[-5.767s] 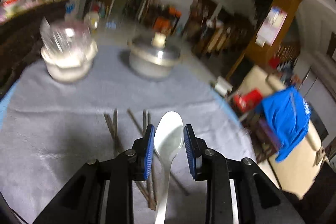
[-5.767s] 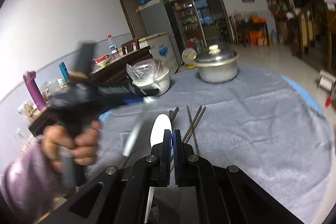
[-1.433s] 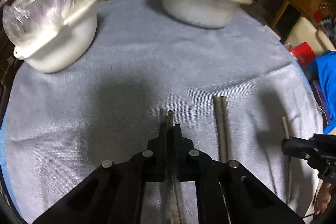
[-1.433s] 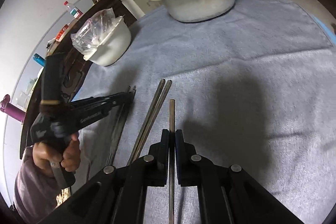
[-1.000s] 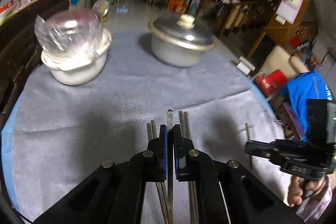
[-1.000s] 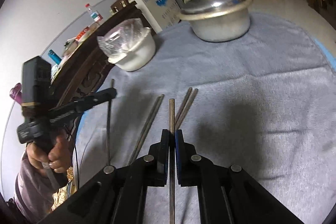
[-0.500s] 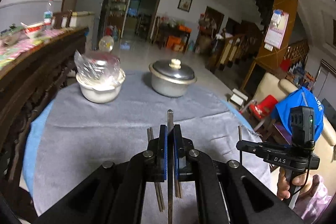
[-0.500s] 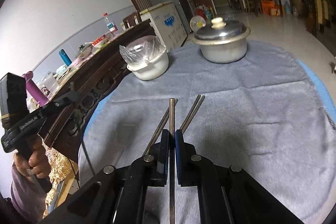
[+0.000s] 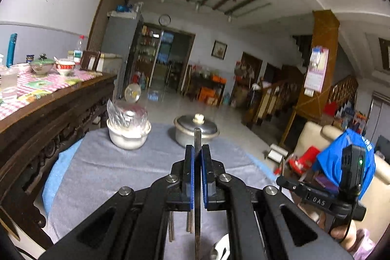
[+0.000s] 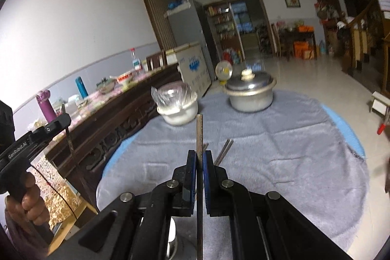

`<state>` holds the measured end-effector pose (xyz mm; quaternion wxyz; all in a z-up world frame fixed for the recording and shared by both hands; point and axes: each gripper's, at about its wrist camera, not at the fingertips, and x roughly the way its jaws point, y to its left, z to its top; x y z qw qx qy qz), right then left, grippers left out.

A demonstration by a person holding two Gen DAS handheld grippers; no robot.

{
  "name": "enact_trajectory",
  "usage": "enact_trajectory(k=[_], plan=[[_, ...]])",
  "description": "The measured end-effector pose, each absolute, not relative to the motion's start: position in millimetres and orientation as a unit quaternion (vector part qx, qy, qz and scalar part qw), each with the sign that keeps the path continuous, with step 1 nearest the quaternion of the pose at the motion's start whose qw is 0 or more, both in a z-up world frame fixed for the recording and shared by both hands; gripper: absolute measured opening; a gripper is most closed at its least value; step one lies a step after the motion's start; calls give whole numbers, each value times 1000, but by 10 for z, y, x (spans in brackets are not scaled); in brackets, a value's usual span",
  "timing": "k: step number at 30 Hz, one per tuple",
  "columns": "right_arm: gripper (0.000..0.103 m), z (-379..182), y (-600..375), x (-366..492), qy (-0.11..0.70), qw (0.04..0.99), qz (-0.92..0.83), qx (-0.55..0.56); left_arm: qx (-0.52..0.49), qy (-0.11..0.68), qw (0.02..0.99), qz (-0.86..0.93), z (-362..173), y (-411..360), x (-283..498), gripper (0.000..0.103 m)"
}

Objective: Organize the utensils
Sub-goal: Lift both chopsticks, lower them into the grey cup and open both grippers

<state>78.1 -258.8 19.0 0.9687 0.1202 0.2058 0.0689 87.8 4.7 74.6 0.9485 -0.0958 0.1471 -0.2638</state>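
My left gripper [image 9: 197,152] is shut on a dark chopstick [image 9: 197,138], held high above the grey cloth on the table [image 9: 102,167]. My right gripper [image 10: 199,157] is shut on another chopstick [image 10: 199,130], also raised. Two pairs of chopsticks [image 10: 225,150] lie on the cloth, partly hidden by the jaws; they also show under the left gripper [image 9: 171,226]. A white spoon [image 9: 223,246] shows at the bottom edge. The right gripper appears in the left wrist view [image 9: 282,179]; the left gripper appears in the right wrist view [image 10: 65,120].
A white bowl covered in plastic [image 9: 128,130] and a lidded metal pot [image 9: 196,130] stand at the table's far side. A dark wooden sideboard [image 9: 48,118] runs along the left. A chair with a blue cloth [image 9: 341,157] is on the right.
Both grippers have lifted and drawn back from the table, each still holding its chopstick. The table now sits lower and farther in both views.
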Motion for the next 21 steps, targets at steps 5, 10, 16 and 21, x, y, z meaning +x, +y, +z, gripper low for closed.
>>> enact_trajectory(k=[5, 10, 16, 21], plan=[[6, 486, -2563, 489, 147, 978, 68, 128, -128, 108, 950, -265, 969, 102, 678, 5], [6, 774, -2522, 292, 94, 984, 73, 136, -152, 71, 953, -254, 1085, 65, 556, 5], [6, 874, -2409, 252, 60, 983, 74, 158, -176, 49, 953, -240, 1025, -58, 503, 5], [6, 730, -2246, 292, 59, 985, 60, 151, -164, 54, 962, -213, 838, -183, 520, 5]])
